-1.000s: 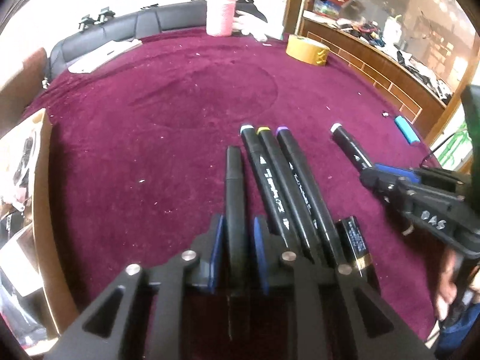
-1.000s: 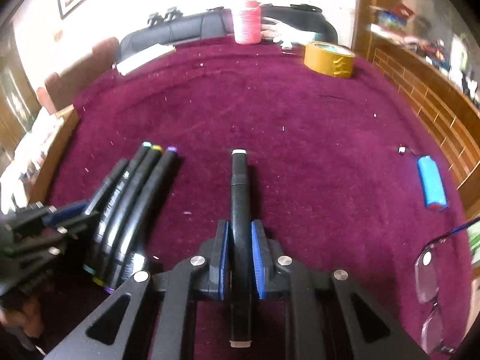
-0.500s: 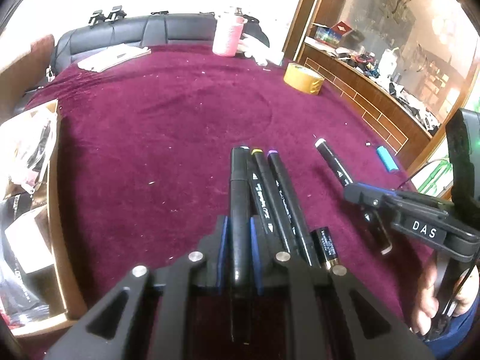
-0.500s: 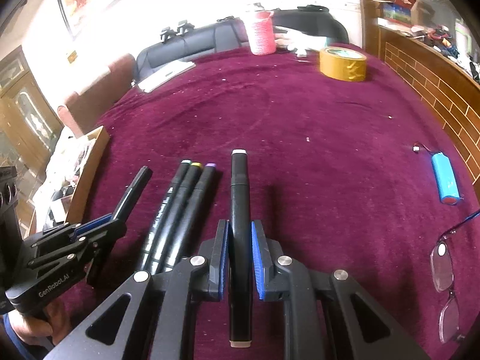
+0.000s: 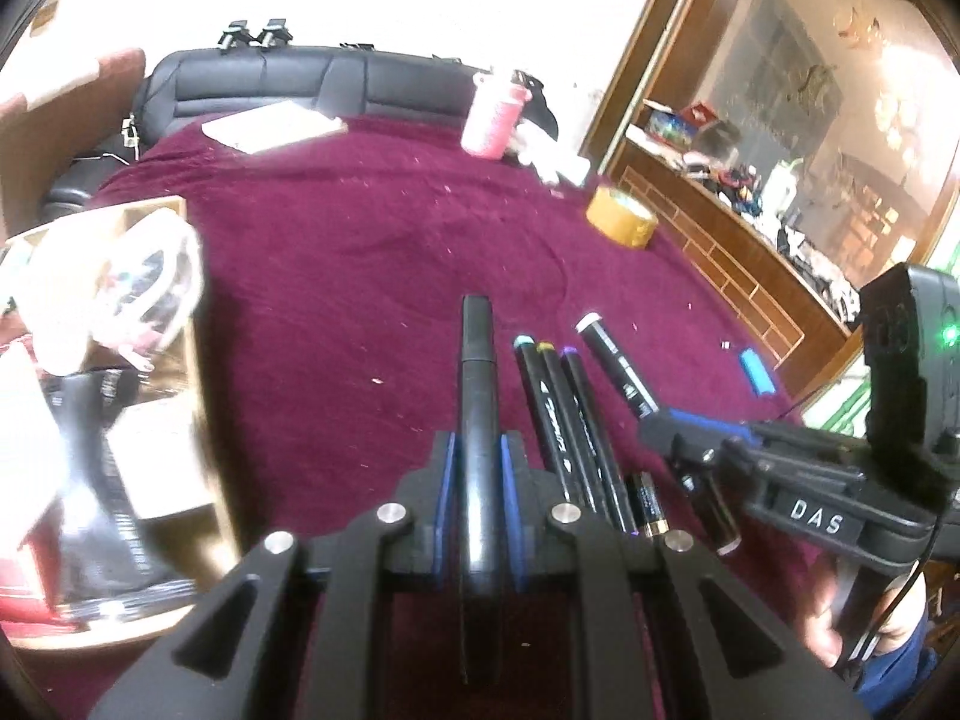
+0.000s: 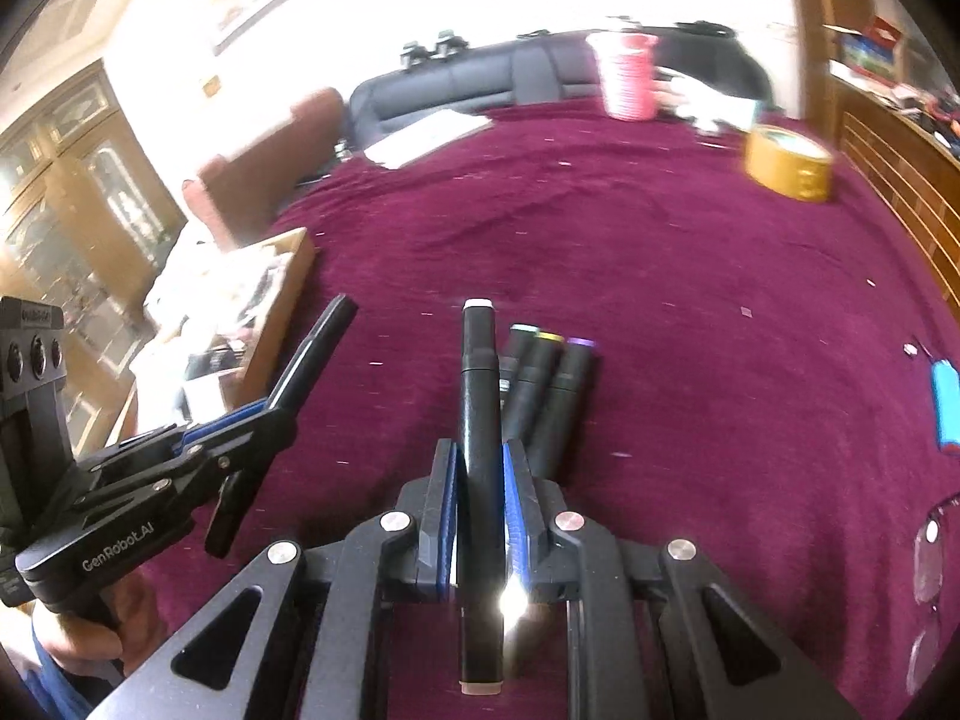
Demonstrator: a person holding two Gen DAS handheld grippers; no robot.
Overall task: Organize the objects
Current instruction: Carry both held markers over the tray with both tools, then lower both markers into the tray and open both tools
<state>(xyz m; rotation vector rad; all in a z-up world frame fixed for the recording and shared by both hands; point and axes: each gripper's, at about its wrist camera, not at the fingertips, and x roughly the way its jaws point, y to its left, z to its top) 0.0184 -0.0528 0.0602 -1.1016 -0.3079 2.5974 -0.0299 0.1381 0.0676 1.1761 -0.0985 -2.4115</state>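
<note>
My left gripper (image 5: 478, 468) is shut on a plain black pen (image 5: 477, 372), held above the maroon cloth (image 5: 360, 240). My right gripper (image 6: 480, 468) is shut on a black marker with a white cap (image 6: 478, 372), also off the cloth. Three black markers (image 5: 564, 414) with blue, yellow and purple caps lie side by side between the two grippers. From the right wrist view they (image 6: 543, 384) sit just behind the held marker. The right gripper (image 5: 660, 426) shows at the right in the left wrist view, and the left gripper (image 6: 270, 414) at the left in the right wrist view.
A small black-and-gold cylinder (image 5: 645, 504) lies by the three markers. An open wooden box (image 6: 288, 294) full of items stands at the table's left edge. A tape roll (image 6: 789, 165), pink bottle (image 6: 627, 78), blue lighter (image 6: 948, 402) and glasses (image 6: 927, 558) are around.
Both grippers have risen off the cloth, each carrying its pen. The right one with the white-capped marker has drifted left, over the three lying markers.
</note>
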